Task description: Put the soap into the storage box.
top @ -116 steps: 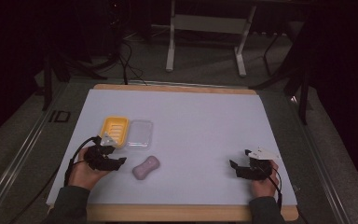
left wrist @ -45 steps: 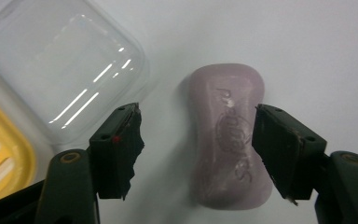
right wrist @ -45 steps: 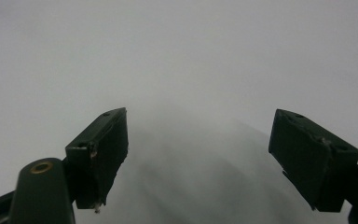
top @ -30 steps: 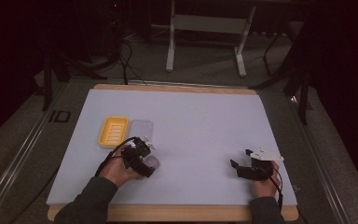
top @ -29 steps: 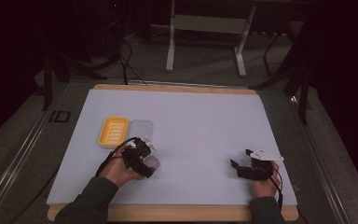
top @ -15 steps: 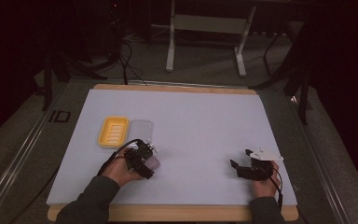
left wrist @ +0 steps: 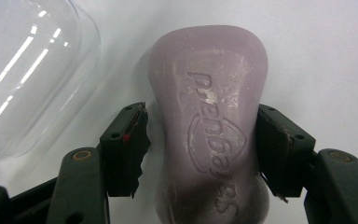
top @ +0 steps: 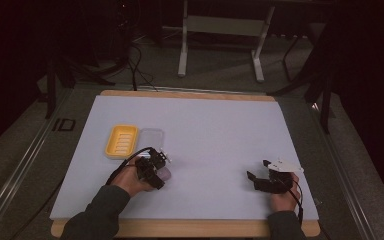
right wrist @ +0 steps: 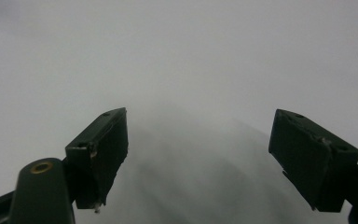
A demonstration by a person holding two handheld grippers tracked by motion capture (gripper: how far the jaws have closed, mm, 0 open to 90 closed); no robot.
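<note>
A mauve bar of soap [left wrist: 209, 126] with embossed lettering lies flat on the white table [top: 215, 130]. My left gripper [left wrist: 203, 116] straddles its narrow waist. The right-hand jaw rests against the soap, while the other stands a sliver off it, so the gripper is still open. From above, the left gripper [top: 152, 167] covers most of the soap [top: 164, 174] at the front left. My right gripper [top: 262, 181] rests at the front right, open, with nothing between its jaws [right wrist: 198, 121].
A clear plastic lid [left wrist: 28, 70] lies just beyond the soap on the left. In the high view the lid [top: 151, 136] sits beside a yellow ribbed soap dish [top: 121, 141]. The table's wooden front edge [top: 190, 227] runs close under both hands.
The left hand moved from beside the yellow dish rightward over the soap, and has stayed almost still there over the last second. The right gripper has not moved.
</note>
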